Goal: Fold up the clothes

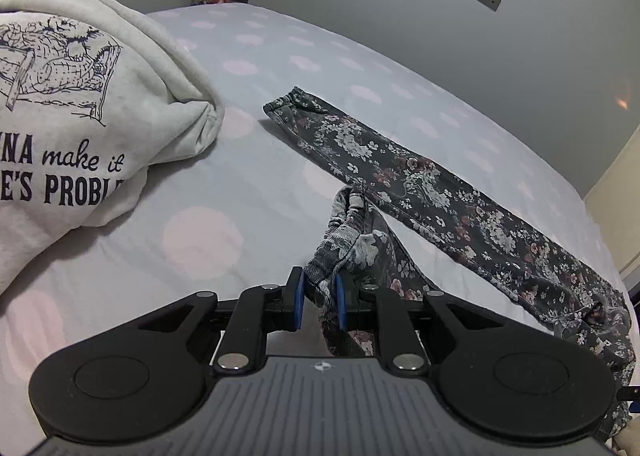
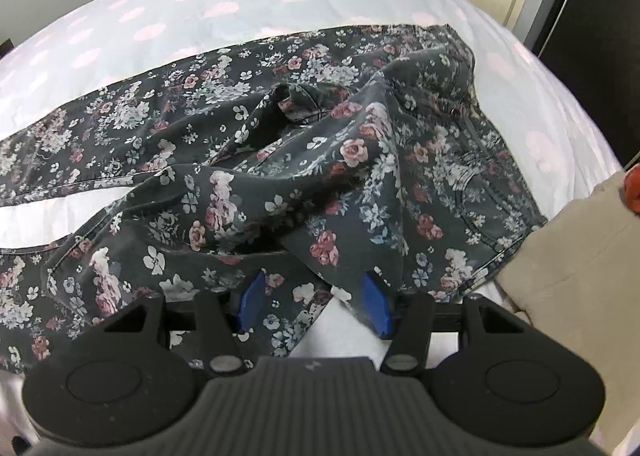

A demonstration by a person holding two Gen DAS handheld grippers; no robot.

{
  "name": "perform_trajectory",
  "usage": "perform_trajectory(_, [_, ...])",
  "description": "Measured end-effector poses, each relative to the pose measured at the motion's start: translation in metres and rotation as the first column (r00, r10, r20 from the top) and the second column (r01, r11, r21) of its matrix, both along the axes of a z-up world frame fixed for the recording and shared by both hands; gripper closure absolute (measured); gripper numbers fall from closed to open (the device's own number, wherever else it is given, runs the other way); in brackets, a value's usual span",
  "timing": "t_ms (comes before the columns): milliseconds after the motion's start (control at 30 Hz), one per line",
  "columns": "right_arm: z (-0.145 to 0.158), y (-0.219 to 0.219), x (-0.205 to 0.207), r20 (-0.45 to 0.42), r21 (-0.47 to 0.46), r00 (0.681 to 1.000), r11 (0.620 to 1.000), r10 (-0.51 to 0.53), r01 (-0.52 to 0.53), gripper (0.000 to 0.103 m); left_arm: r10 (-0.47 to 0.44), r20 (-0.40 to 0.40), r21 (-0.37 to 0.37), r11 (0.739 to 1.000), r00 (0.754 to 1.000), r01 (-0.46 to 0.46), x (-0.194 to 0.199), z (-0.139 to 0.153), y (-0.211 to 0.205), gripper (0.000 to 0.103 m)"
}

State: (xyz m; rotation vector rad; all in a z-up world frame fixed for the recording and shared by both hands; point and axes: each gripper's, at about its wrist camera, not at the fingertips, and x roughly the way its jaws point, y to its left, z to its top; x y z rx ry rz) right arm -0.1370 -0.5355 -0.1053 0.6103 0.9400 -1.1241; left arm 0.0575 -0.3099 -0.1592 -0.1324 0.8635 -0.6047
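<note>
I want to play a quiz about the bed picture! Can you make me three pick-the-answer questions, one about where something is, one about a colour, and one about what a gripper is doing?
1. Where is the white hoodie compared with the floral pants?
A. on top of them
B. to their left on the bed, apart
C. under them

2. What colour are the spots on the bedsheet?
A. pink
B. green
C. black

3. What is the left gripper doing?
A. hanging open over the sheet
B. pinching the hoodie
C. pinching a pant leg's cuff

Answers:
1 B, sheet shows between the two in the left wrist view.
2 A, pale pink spots cover the light sheet.
3 C, the cuff's bunched fabric sits between its blue pads.
</note>
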Motion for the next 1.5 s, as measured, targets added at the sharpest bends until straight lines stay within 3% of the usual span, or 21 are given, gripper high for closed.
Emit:
perform_trajectory(400, [0.015, -0.012, 0.001, -0.083, -0.063, 0.993, 0.995, -0.089, 0.084, 0.046, -0.014, -0.032, -0.02, 1.0, 0.999, 0.014, 0.009, -0.012, 0.008, 0.089])
perform_trajectory(667, [0.002, -0.042, -0.023, -0.066, -0.061, 0.991, 0.992, -0.115, 0.111, 0.046, -0.003, -0.007, 0.024, 1.0, 1.0, 0.003, 0.009, -0.014, -0.001, 0.089])
perform_trajectory(933, [-0.013, -0.074, -0.052, -0.034, -0.041, 0.992, 0.992, -0.121, 0.119, 0.043, 0.004, -0.014, 0.13, 0.992, 1.0, -0.002, 0.007, -0.029, -0.01, 0.088])
perform_trajectory(1200, [-0.038, -0.1, -0.068, -0.002, 0.003, 0.992, 0.992, -0.123, 0.123, 0.032, 0.041, -0.043, 0.213, 0.977, 0.998, -0.031, 0.011, -0.049, -0.013, 0.082])
perform_trajectory(1367, [-0.06, -0.11, -0.07, 0.0, 0.053, 0.992, 0.991, -0.123, 0.123, 0.032, 0.052, -0.034, 0.266, 0.963, 0.998, -0.041, 0.009, -0.057, -0.017, 0.064])
perform_trajectory(1500, [-0.075, -0.113, -0.073, 0.004, 0.077, 0.992, 0.989, -0.129, 0.128, 0.028, 0.051, -0.036, 0.277, 0.96, 0.998, -0.039, 0.009, -0.06, -0.019, 0.063])
